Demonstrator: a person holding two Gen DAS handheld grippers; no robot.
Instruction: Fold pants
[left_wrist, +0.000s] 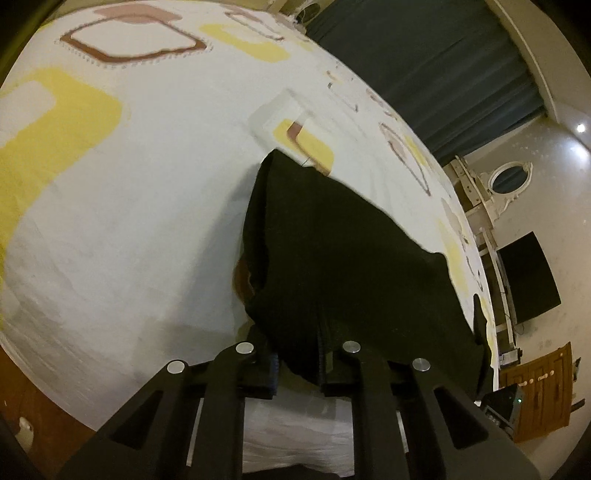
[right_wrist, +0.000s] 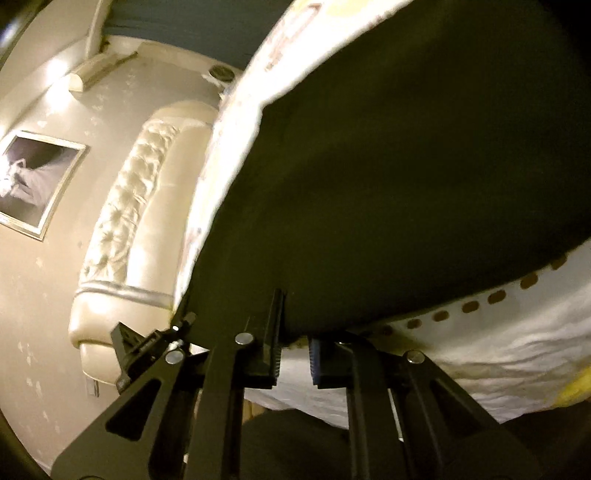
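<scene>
Black fabric of the pants (left_wrist: 332, 258) is between the fingers of the left gripper (left_wrist: 297, 363), which stand narrow, with only a small gap. The near edge of the cloth hangs down into this gap and the pads seem to pinch it. From there the pants stretch away over the bedspread (left_wrist: 129, 184), a white cover with yellow and brown rounded squares. The far corner of the dark cloth lies just beside a small yellow patch of the pattern. At the left edge of the pants a brownish lining or label (left_wrist: 242, 280) shows; I cannot tell which. A blue curtain (left_wrist: 424, 66) hangs behind the bed, and on the right side there are a dark screen (left_wrist: 528, 277) on the wall and a wooden cabinet (left_wrist: 543, 391).

In the right wrist view the right gripper (right_wrist: 295, 354) also has its jaws close together. The edge of the pants (right_wrist: 406, 166) comes down over the left finger (right_wrist: 275, 332) and touches it, but the view is blurred, so I cannot tell if the cloth is really pressed between both pads. The dark cloth fills most of this view. Under it the white cover (right_wrist: 480, 350) shows a row of brown dots. On the left stands a cream tufted headboard (right_wrist: 125, 229), and a framed picture (right_wrist: 33, 181) hangs on the wall.
</scene>
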